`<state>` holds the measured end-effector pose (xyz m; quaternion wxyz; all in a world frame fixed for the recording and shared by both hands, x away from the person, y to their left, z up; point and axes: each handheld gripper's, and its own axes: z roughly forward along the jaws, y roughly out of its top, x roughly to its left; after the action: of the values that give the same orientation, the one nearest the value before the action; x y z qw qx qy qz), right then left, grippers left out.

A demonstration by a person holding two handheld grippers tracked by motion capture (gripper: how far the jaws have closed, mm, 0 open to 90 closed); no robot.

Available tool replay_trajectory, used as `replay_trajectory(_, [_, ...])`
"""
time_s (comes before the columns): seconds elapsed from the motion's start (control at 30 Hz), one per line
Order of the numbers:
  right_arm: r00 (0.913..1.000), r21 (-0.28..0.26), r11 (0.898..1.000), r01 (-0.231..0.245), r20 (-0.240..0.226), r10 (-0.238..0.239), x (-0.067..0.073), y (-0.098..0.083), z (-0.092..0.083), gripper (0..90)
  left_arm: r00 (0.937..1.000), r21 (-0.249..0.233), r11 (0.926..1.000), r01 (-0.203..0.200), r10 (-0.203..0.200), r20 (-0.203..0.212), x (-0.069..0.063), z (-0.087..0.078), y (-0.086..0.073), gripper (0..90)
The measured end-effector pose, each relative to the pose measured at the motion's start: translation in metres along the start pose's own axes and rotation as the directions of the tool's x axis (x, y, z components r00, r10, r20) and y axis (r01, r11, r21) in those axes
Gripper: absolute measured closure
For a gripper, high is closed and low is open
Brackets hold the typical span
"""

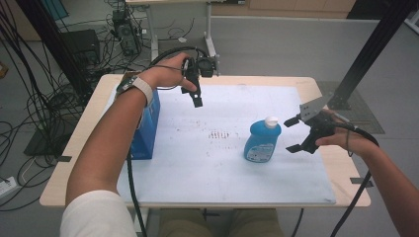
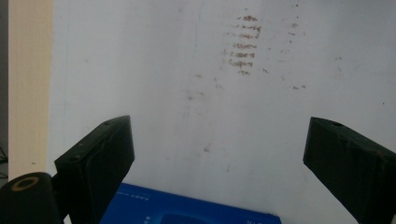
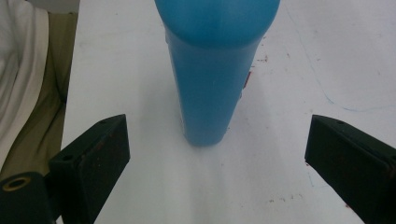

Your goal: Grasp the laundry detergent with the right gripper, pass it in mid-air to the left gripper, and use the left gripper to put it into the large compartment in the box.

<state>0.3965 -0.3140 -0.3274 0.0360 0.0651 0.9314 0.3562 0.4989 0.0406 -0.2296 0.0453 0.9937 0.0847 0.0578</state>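
A blue bottle (image 1: 262, 140) with a white cap stands upright on the white mat, right of centre. My right gripper (image 1: 294, 133) hovers just to its right, open, jaws pointing at the bottle without touching it. In the right gripper view the blue bottle (image 3: 212, 70) rises ahead of the open gripper (image 3: 217, 163), beyond the jaw tips. A blue box (image 1: 148, 126) stands at the mat's left edge. My left gripper (image 1: 196, 91) is held above the far part of the mat, open and empty. In the left gripper view the open gripper (image 2: 219, 158) looks down over the blue box (image 2: 187, 210).
The white mat (image 1: 222, 168) covers a pale wooden table (image 1: 74, 148); brown specks mark its middle. Cables and equipment lie on the floor at the left and behind. A black frame post (image 1: 365, 54) stands at the far right.
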Motion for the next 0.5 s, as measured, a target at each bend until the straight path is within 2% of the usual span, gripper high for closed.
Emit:
replay_trajectory(0.23, [1.0, -0.016, 1.0, -0.002, 0.004, 0.002, -0.0008, -0.0013, 0.0019, 6.4, 1.0, 0.002, 1.0, 0.0, 0.0, -0.002, -0.0001, 0.0, 0.0008, 9.2])
replay_trajectory(0.5, [0.9999, -0.074, 0.997, -0.008, 0.009, 0.009, -0.0002, -0.0045, 0.0024, 6.3, 1.0, 0.001, 1.0, 0.001, -0.001, -0.002, 0.0, 0.0006, 0.0008, 9.2])
